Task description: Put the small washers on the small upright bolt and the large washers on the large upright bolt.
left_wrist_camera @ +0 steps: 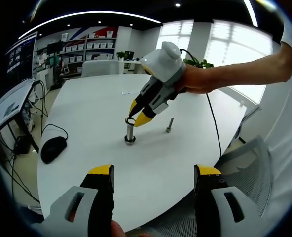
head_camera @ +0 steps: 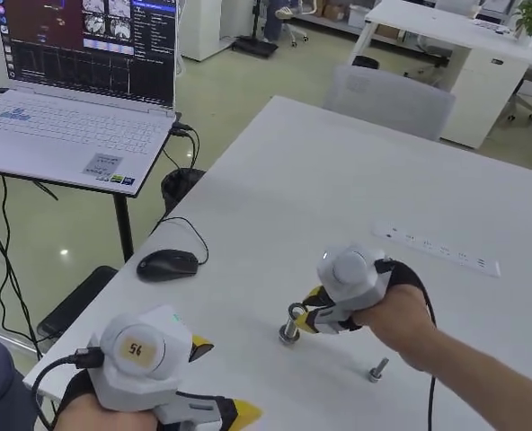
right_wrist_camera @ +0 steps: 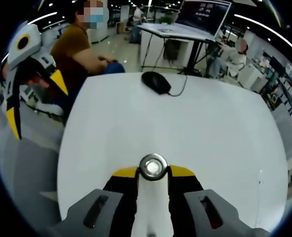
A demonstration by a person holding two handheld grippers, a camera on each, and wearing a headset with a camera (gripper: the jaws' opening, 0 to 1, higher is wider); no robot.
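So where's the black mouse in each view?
Head view: mouse, left of centre.
Left gripper view: mouse, far left, just below mid-height.
Right gripper view: mouse, upper centre.
Shared landmark: the white table it lies on, near an edge.

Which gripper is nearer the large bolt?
Right. The right gripper holds a washer at the top of the large bolt; the left gripper hangs open, well off, near the table edge.
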